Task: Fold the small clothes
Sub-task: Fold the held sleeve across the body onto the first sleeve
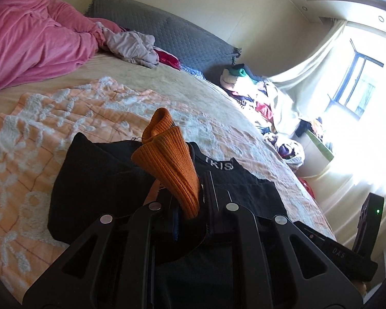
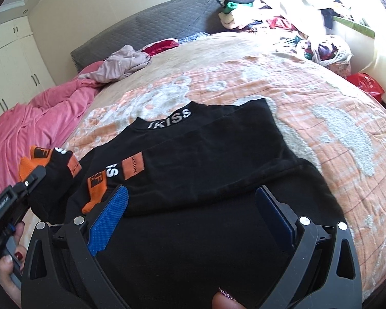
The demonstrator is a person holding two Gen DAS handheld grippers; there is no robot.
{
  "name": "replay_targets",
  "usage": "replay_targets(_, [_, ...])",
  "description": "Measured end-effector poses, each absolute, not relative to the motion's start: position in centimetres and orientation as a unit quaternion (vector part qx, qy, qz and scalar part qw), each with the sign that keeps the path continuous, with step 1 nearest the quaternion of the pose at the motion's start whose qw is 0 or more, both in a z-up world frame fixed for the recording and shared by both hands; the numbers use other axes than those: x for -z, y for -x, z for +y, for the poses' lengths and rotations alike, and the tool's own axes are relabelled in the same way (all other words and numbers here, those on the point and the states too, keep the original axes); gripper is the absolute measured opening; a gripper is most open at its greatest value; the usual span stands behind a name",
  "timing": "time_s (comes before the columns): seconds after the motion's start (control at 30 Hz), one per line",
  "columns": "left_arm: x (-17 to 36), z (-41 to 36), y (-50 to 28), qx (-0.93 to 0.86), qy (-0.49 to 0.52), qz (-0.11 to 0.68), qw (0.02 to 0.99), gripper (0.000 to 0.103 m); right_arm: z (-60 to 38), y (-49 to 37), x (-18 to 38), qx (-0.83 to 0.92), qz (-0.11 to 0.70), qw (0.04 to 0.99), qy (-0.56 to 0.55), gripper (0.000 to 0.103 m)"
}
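The black top [image 2: 200,149] lies flat on the orange-and-white bedspread [image 2: 321,128], collar with pale lettering toward 12 o'clock in the right wrist view, body running down to 6 o'clock under the camera. The left gripper [image 1: 193,193] is clamped nearly closed on the orange ribbed cuff [image 1: 167,159] of one sleeve, cuff sticking up toward 12 o'clock in its own view; in the right wrist view that gripper sits at 9 o'clock with the sleeve lifted off the bed. The right gripper [image 2: 193,213] stands wide open with nothing held, blue pads either side of the black fabric at 6 o'clock, hovering over or resting on the lower body; contact is not clear. Risks, judged from here: the grip is only on the cuff end, so ribbing could slip out mid-carry and the sleeve drop crooked. Pulling the sleeve across with nothing pinning the body could drag the whole top sideways and ruin the flat layout, especially on the bumpy tufted spread. The second sleeve [image 2: 97,180], with its orange patches, lies bunched just by the right gripper's left pad at 8 o'clock and could get caught under the fold. Pink blanket [image 2: 38,128] at 9 o'clock and grey crumpled garment [image 2: 123,61] at 11 o'clock are well apart, no snag likely.
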State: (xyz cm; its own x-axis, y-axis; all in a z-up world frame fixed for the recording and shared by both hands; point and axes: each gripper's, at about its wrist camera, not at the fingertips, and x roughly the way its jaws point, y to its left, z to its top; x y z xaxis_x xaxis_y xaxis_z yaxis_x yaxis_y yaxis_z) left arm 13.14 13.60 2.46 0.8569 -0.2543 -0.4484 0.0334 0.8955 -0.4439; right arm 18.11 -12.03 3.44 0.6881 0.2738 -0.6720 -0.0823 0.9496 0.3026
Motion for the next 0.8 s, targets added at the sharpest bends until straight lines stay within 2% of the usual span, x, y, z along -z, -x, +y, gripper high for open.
replay_targets(0.27, [-0.5,10.7,-14.6,0.13,0.181,0.303,0.927,0.011,-14.2,-18.6,-3.1,-0.073,0.387,0.908,-0.146,0.098])
replay_targets(0.33, [-0.4,10.3,-14.5,0.147,0.18,0.308,0.923,0.031,-14.5,-18.7,-3.0,-0.07,0.388,0.907,-0.15,0.098])
replay_targets(0.37, [-0.4,10.0,-14.4,0.15,0.172,0.309,0.923,0.035,-14.6,-18.8,-2.9,-0.068,0.39,0.906,-0.151,0.098])
replay_targets(0.57, [-1.1,10.7,-14.0,0.156,0.185,0.305,0.921,0.048,-13.8,-19.1,-2.1,-0.089,0.404,0.897,-0.155,0.098])
replay_targets(0.8, [-1.8,13.0,-14.3,0.085,0.169,0.324,0.927,0.076,-9.2,-19.6,-1.0,-0.153,0.424,0.884,-0.12,0.098])
